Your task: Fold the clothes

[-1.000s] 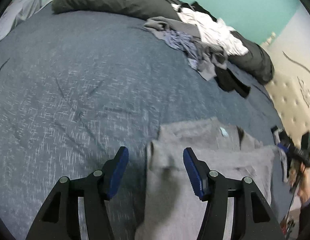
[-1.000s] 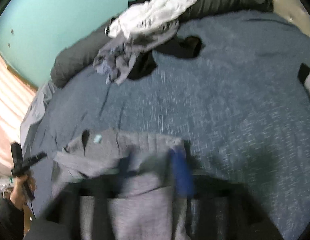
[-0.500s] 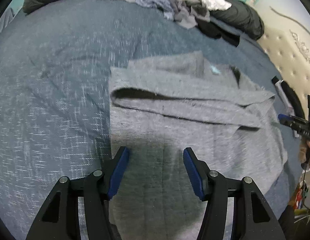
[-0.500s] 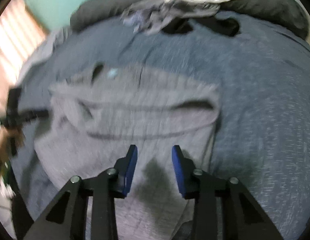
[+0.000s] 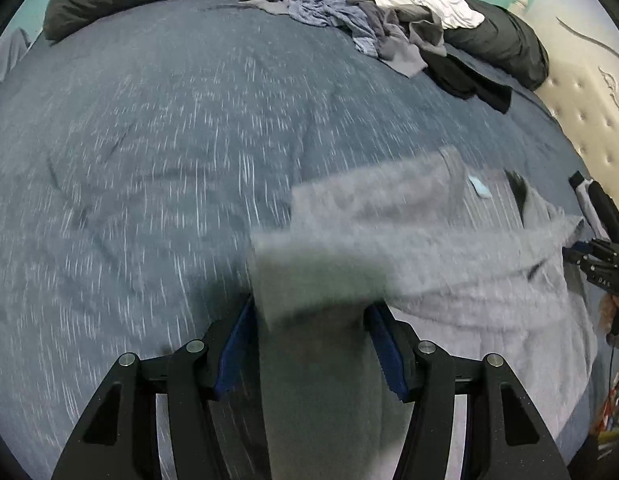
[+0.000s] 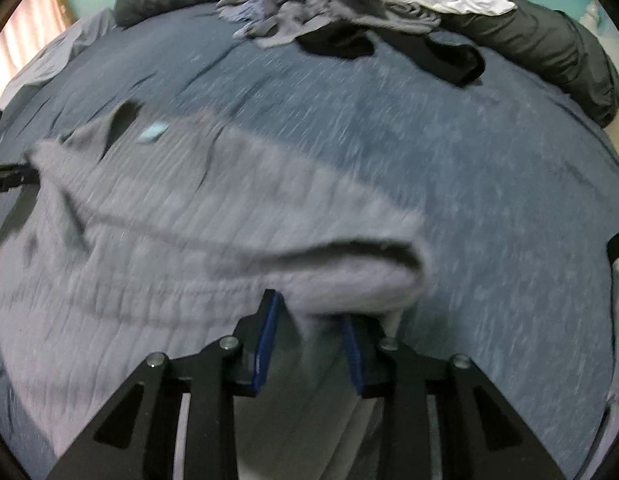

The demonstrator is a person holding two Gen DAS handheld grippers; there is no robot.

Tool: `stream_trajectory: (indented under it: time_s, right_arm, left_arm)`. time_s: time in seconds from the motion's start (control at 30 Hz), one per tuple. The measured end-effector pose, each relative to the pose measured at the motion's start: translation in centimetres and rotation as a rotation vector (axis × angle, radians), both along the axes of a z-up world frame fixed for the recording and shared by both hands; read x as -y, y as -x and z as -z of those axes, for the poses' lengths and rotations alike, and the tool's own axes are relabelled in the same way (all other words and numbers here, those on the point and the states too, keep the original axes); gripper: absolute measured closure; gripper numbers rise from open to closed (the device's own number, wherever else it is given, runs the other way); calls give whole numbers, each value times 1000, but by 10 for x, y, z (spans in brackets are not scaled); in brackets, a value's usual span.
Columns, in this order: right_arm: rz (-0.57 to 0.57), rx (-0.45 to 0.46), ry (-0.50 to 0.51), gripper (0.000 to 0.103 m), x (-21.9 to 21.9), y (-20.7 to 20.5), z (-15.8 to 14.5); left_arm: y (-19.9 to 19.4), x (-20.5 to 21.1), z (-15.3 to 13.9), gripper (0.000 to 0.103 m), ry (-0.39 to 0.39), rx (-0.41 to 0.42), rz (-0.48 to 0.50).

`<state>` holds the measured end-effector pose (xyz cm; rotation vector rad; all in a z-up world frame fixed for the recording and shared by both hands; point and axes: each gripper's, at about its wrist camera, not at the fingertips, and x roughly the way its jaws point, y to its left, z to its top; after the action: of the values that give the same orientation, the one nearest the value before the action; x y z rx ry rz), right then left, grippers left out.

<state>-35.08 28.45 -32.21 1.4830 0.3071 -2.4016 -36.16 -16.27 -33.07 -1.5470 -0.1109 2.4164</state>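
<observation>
Grey sweater (image 5: 449, 240) lay spread on the near part of the blue bedspread (image 5: 169, 140), its collar and small light tag toward the pile of clothes (image 5: 381, 20) far up the bed. One folded edge of it rose up off the bed at each gripper.

The left gripper (image 5: 313, 344) had its blue pads (image 5: 235, 344) set apart, and a thick grey fold sat between them. The picture was too blurry to tell if the pads pressed on it.

The right gripper (image 6: 309, 344) was closing, with a bunched grey fold between its pads (image 6: 265, 340). I could not tell if they had pinched it.

Past the sweater's far edge there was lots of bare bedspread, all the way to the clothes pile and the dark pillows (image 6: 549, 40). To the sweater's left the bed was open too. On its right side a padded headboard (image 5: 581, 112) stood close to the bed's edge.
</observation>
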Motion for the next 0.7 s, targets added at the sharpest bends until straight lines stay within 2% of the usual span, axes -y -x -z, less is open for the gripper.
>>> stream_trajectory:
  time_s: [0.17,0.3,0.4,0.53,0.57,0.63,0.67,0.7]
  right_arm:
    - [56,-42,11,72,-11,32,-10]
    - [147,-74,69,72,-29,50,-23]
    - [180,-90,147,72,-44,50,-34]
    - [165,-105,184,72,-56,37,-38]
    - [162,-102,193,71,-58,33,-37]
    - [162,-86,216,62,-61,29,-32]
    - [161,-76,228,54,-63,28,-29]
    - [161,-66,240,52,-64,26,-26]
  left_arm:
    - [25,9,-10,42,-30,-31,-30]
    - [38,28,-19,42,-74,-65,-121]
    - [37,42,-19,42,-111,-63,-149]
    - [31,43,-9,42,-77,-48,-128]
    - [31,44,-6,40,-76,-46,-130]
    - [31,43,-5,37,-87,-51,-127]
    - [30,43,-4,37,-94,-54,-124]
    - [30,42,-5,37,-98,-58,-117]
